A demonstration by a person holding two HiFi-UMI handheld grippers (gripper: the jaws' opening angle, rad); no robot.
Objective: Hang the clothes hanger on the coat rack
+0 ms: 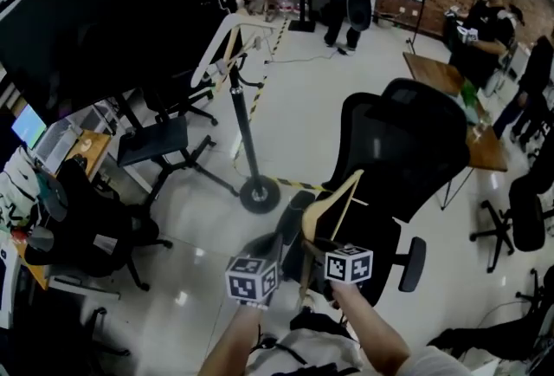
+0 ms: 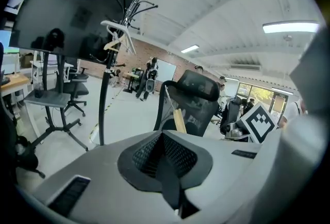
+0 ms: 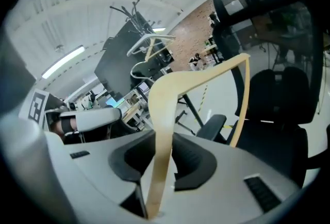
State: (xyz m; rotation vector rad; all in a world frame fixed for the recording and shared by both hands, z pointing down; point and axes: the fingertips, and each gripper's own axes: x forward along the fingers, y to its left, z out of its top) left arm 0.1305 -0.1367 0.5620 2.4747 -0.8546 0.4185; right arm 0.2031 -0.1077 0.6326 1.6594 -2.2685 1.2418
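Right gripper point(image 3: 163, 158) is clamped on one arm of the wooden hanger point(image 3: 164, 91). Left gripper point(image 2: 166, 161) is closed with nothing in it. So the hanger is up in the air in my right gripper, with the black office chair point(image 1: 407, 149) just past it, not hung yet.

The bit that matters: the coat rack point(image 1: 245, 127) stands ahead and off to the left of the right gripper, well apart, with its hooks higher than the jaws. The hanger's long side runs up and away from the jaws, then bends over to the right, towards the chair rather than the rack. I can't pick out its hook in any view, which is annoying. The left gripper sits on the rack's side, but the right one has the goods, so I reckon it has to swing left and up.

Count: two grippers, one hanger in hand, one rack, one white hanger point(image 1: 216, 45) already on it, maybe a wooden one beside that.
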